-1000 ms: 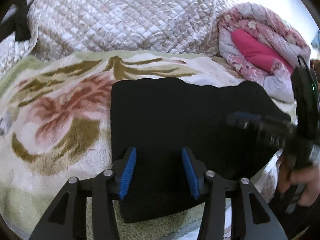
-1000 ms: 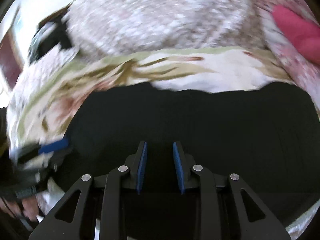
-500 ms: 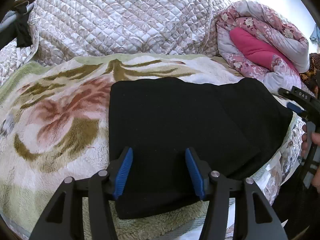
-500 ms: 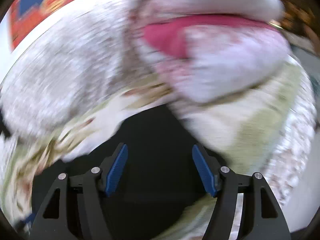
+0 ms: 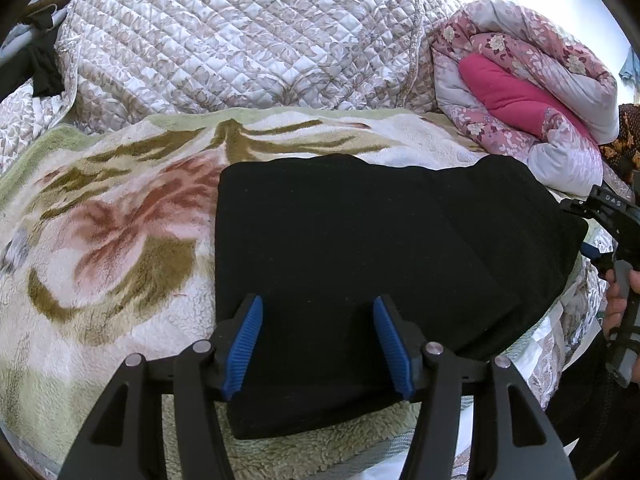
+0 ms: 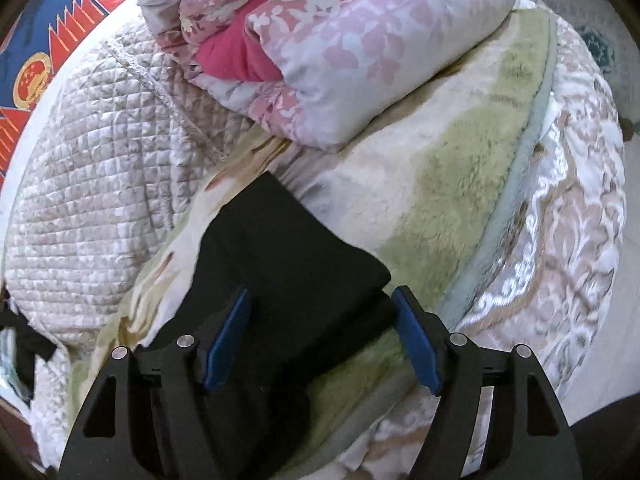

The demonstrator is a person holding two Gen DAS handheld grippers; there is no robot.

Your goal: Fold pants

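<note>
Pants: your black pants [image 5: 360, 248] lie folded into a flat, roughly rectangular stack on the fleece blanket [image 5: 100, 248], with a second layer showing along the stack's right side; in the right wrist view the pants [image 6: 288, 256] run from the bottom left up toward the pink quilt

Left tongs: your left gripper [image 5: 318, 344] hangs over the near edge of the pants with its 2 blue pads spread wide, holding nothing

Right tongs: your right gripper [image 6: 320, 344] is spread wide too, with nothing between its blue pads; its left finger sits over the black cloth and its right finger over the green part of the blanket just beside the pants' corner. In the left wrist view this gripper [image 5: 612, 236] shows at the far right edge, off the right end of the pants, with your hand [image 5: 618, 300] on its grip

Blanket: cream fleece with a pink and olive flower print and a green border, spread under the pants

Behind the pants: a quilted beige bedspread [image 5: 240, 40] bulges up at the back, and a rolled pink floral quilt [image 5: 520, 92] with a magenta lining lies at the back right

Wall: a red and blue poster [image 6: 44, 40] shows at the upper left in the right wrist view
</note>
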